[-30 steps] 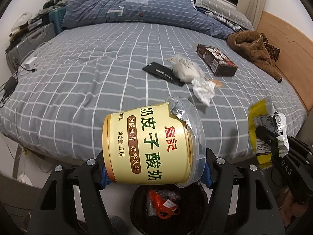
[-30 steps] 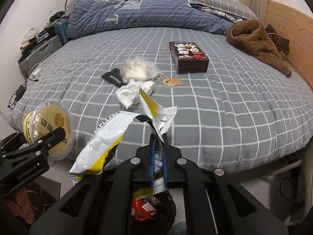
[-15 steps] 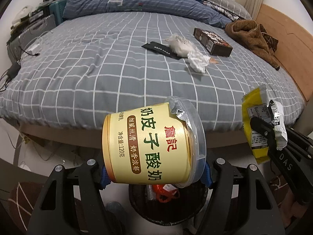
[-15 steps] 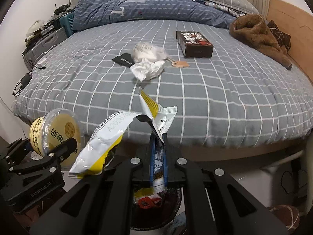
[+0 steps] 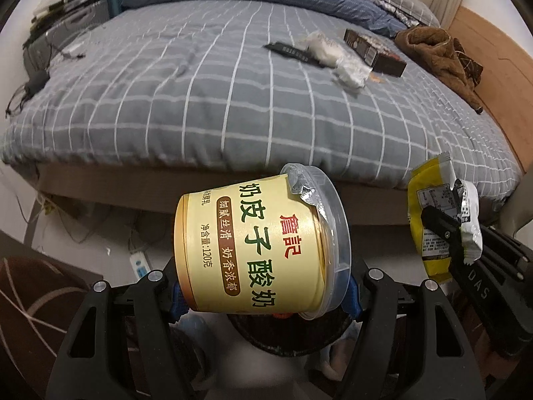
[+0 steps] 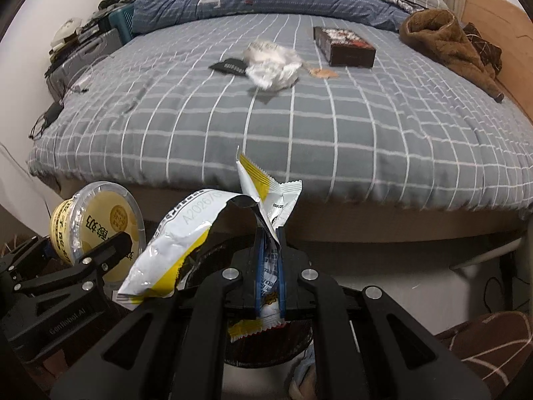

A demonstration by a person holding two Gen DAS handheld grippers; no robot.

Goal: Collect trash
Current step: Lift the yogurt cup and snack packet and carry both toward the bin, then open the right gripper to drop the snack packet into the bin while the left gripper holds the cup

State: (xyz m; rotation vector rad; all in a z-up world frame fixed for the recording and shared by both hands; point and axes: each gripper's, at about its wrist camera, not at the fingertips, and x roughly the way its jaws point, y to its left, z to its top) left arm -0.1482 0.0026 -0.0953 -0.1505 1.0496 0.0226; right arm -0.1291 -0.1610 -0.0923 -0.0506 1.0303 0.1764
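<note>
Yogurt cup (image 5: 260,250) in left gripper (image 5: 263,295), bin rim (image 5: 289,341) below

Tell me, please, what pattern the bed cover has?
The bed cover is grey with a grid of thin white lines, clearest in the right wrist view.

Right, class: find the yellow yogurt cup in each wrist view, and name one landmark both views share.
Left wrist view: the yogurt cup fills the lower centre, lying sideways, clamped between the left gripper jaws.
Right wrist view: the cup sits at lower left, its lid facing the camera.
Shared landmark: the dark box on the bed.
</note>
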